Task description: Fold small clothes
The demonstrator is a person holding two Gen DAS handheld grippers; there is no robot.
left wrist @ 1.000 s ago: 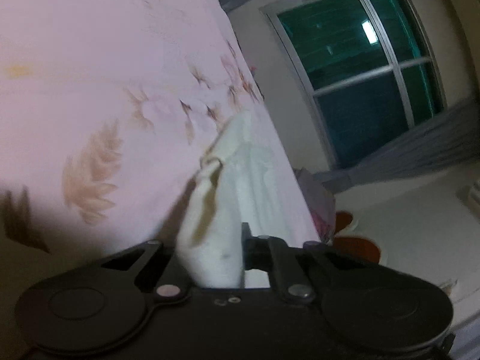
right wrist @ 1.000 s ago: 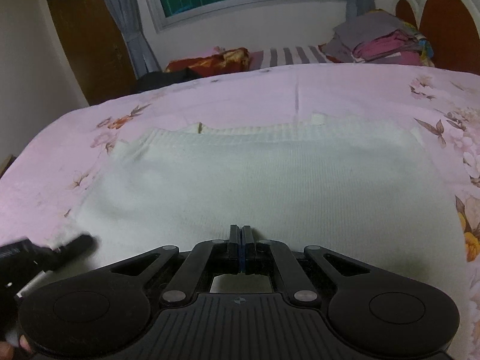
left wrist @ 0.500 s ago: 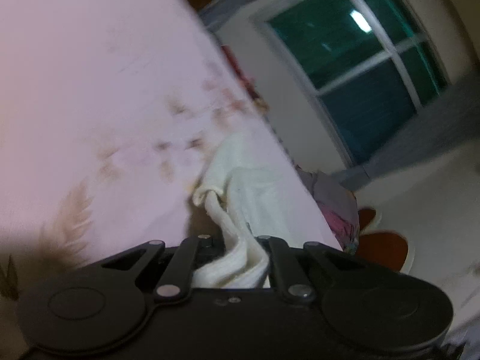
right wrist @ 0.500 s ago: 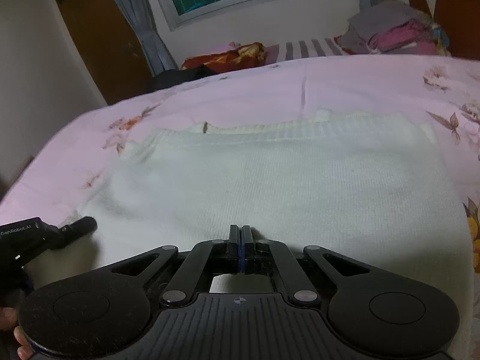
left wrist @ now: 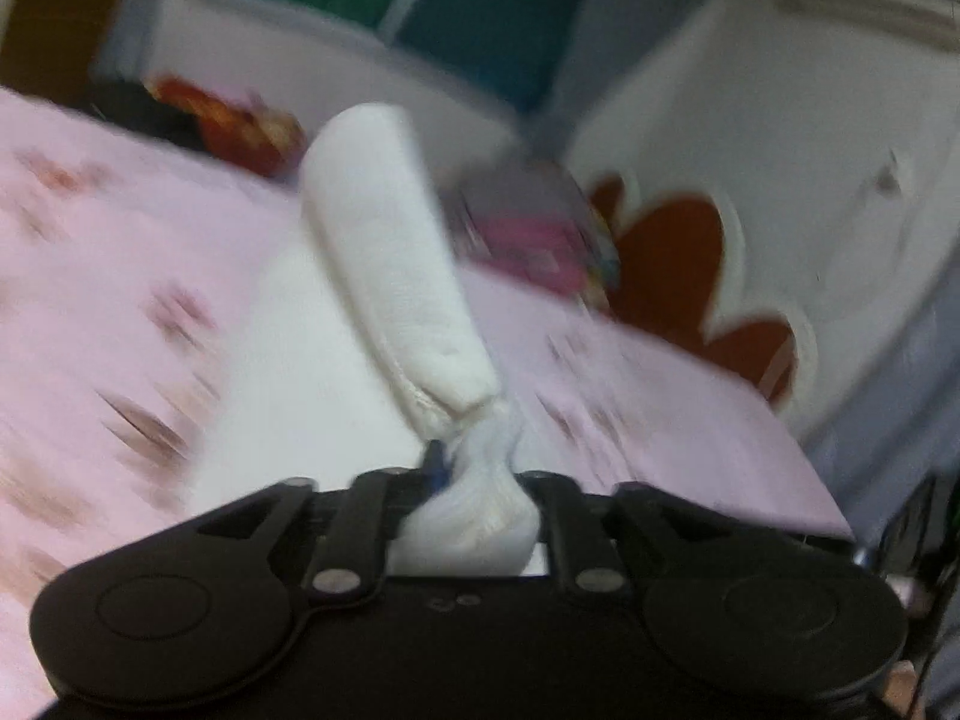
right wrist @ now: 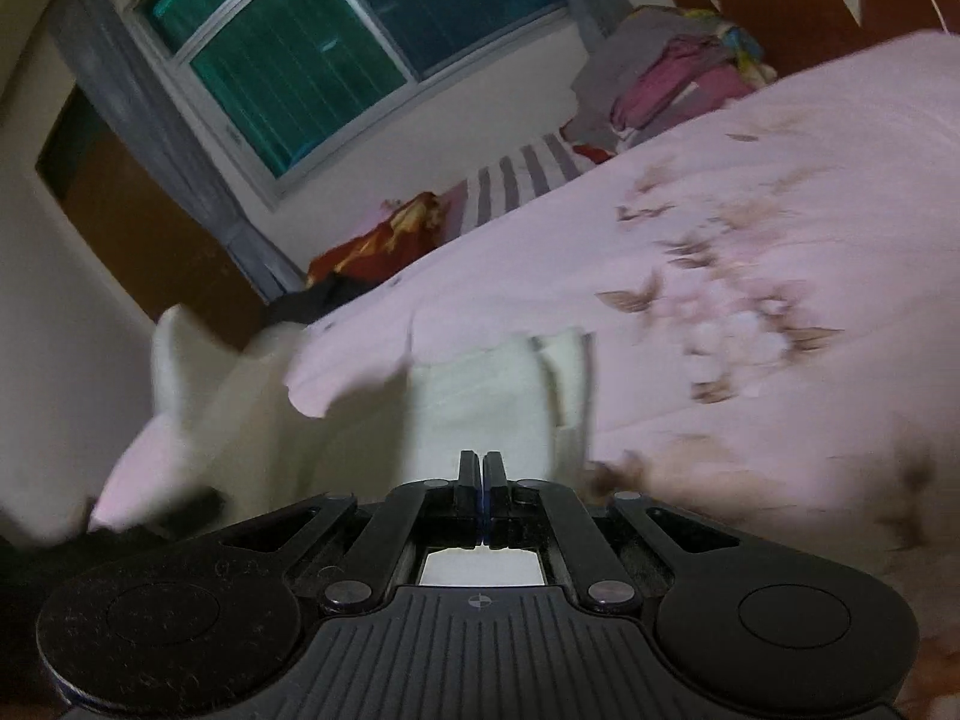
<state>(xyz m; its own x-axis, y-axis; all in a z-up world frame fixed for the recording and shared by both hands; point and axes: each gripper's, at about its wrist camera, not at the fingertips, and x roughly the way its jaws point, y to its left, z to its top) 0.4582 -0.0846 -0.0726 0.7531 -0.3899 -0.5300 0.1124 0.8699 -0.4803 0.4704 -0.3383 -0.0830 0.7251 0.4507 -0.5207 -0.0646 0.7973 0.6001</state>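
A white knitted garment (right wrist: 480, 396) lies on a pink floral bedsheet (right wrist: 750, 192). My left gripper (left wrist: 474, 468) is shut on a bunched corner of it, and a folded sleeve-like roll (left wrist: 390, 258) stands up from the jaws, lifted above the rest of the garment (left wrist: 288, 360). My right gripper (right wrist: 483, 468) has its jaws pressed together at the garment's near edge; whether cloth is pinched between them is hidden. In the right wrist view the garment's left part (right wrist: 198, 396) is raised and folding over. Both views are blurred by motion.
A pile of pink and grey clothes (right wrist: 678, 72) sits at the bed's far corner by a red-brown headboard (left wrist: 678, 264). A red and dark bundle (right wrist: 372, 246) lies at the far edge under the window (right wrist: 336, 42). The sheet continues to the right.
Both grippers have lifted and swung, tilting the views. The left one raised its held corner off the bed, and the flat garment is now partly lifted and folding on its left side.
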